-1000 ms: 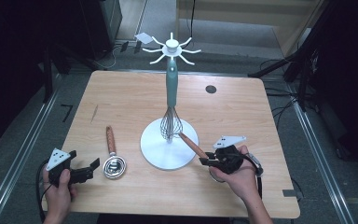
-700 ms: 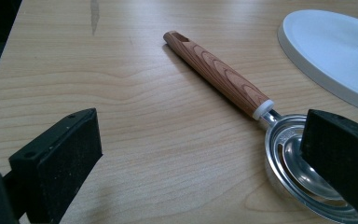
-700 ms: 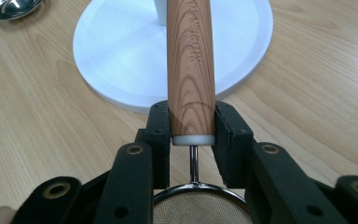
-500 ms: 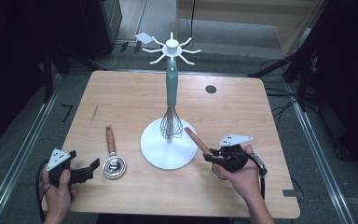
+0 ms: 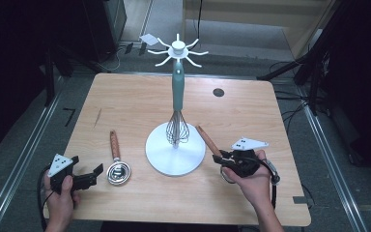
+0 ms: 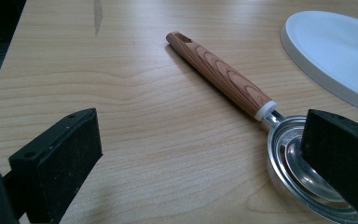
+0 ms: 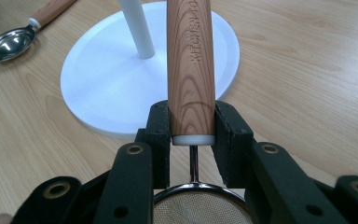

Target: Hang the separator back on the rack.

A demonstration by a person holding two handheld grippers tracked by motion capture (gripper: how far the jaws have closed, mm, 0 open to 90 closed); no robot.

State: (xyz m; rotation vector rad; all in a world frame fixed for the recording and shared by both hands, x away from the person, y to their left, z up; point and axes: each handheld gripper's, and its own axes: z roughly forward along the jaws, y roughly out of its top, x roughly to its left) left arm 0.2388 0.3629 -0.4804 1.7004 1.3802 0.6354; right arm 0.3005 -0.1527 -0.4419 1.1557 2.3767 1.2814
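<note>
Right gripper (image 7: 192,123) clamps the strainer (image 7: 191,60) by its wooden handle beside the stand (image 5: 175,153); its mesh is half cut off. Left gripper (image 6: 200,154) gapes over the worktop (image 5: 125,96), one jaw hiding part of the scoop (image 6: 223,77).

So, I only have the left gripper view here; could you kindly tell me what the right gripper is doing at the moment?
Observer: The right gripper has its jaws shut on the wooden handle of a mesh strainer.
Operator: Thank you. And what stands on the white base beside me?
Observer: A rack with white hooks at the top.
Operator: Is anything on it?
Observer: Yes, a whisk with a teal handle appears to hang from it.
</note>
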